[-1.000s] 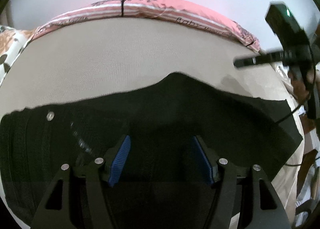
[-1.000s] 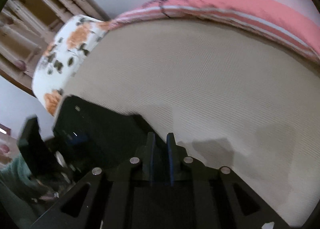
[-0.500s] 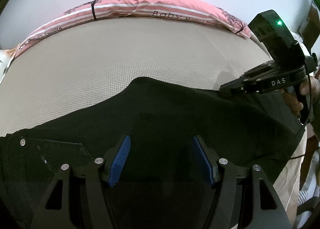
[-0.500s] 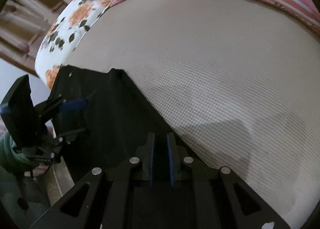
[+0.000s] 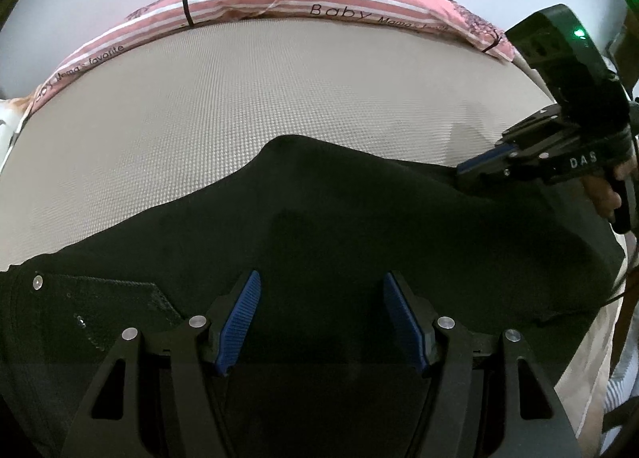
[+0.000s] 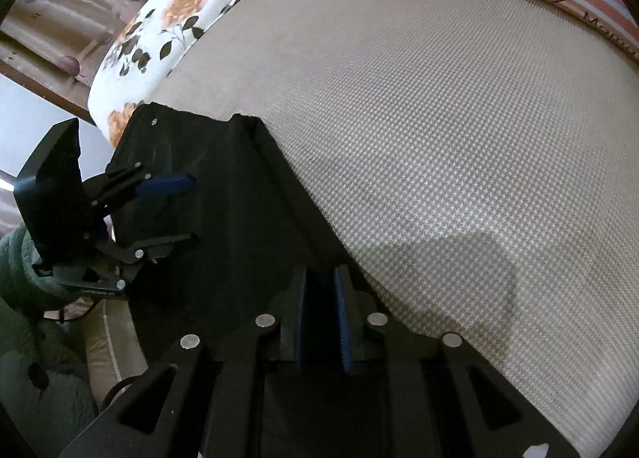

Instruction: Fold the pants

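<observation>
Black fabric pants [image 5: 319, 226] lie along the bed's [image 5: 239, 118] near edge, long axis left-right. Our right gripper [image 6: 319, 312] pinches their right end, fingers nearly shut; left gripper [image 5: 321, 322] hovers half-open over the waistband end, holding nothing.

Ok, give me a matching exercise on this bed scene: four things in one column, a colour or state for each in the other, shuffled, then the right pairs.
Things:
1. pants
2. left gripper
3. right gripper
4. pillow

Colour or state:
A. white with orange flowers
B. shut on dark fabric
C. black, lying on the beige mattress
D. open above the cloth

Pairs: 1-C, 2-D, 3-B, 4-A
</observation>
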The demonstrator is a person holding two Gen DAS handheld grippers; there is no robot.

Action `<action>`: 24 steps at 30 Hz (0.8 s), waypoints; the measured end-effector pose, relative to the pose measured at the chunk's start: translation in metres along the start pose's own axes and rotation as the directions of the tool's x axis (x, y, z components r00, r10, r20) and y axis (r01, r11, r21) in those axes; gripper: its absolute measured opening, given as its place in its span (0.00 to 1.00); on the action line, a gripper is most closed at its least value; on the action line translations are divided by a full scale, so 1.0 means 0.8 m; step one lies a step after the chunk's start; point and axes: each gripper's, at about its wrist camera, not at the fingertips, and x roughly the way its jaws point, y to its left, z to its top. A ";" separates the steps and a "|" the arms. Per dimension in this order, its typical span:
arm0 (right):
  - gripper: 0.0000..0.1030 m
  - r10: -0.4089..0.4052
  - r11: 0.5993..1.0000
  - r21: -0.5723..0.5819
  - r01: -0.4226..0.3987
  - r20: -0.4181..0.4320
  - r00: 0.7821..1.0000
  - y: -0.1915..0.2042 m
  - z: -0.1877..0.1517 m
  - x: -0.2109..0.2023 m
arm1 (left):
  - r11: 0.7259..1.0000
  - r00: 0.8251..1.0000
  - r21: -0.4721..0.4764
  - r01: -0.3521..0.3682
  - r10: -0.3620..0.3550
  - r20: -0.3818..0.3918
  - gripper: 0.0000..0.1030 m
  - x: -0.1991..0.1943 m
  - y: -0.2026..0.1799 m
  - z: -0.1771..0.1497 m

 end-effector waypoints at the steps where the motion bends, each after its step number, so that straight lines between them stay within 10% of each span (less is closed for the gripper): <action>1: 0.07 -0.018 1.000 -0.010 0.018 0.007 1.000 0.003 0.000 -0.001 | 1.000 1.000 0.002 -0.003 0.003 0.001 0.63 0.000 0.000 0.000; 8: 0.02 0.001 1.000 0.012 -0.002 0.065 0.998 0.014 0.007 -0.012 | 1.000 1.000 -0.002 -0.013 0.013 0.003 0.63 0.001 -0.001 -0.001; 14: 0.34 -0.051 0.998 0.026 0.050 0.056 0.997 0.017 0.003 -0.005 | 1.000 1.000 -0.001 -0.014 0.014 0.007 0.63 0.001 -0.002 -0.001; 17: 0.34 -0.075 0.997 0.013 0.074 0.117 0.990 0.023 0.005 -0.019 | 1.000 1.000 -0.005 -0.011 0.011 0.008 0.63 0.000 -0.001 -0.002; 24: 0.34 0.064 0.998 0.013 -0.066 0.083 0.994 0.059 -0.014 -0.020 | 0.998 0.998 -0.024 0.050 -0.049 0.041 0.63 -0.017 -0.001 0.000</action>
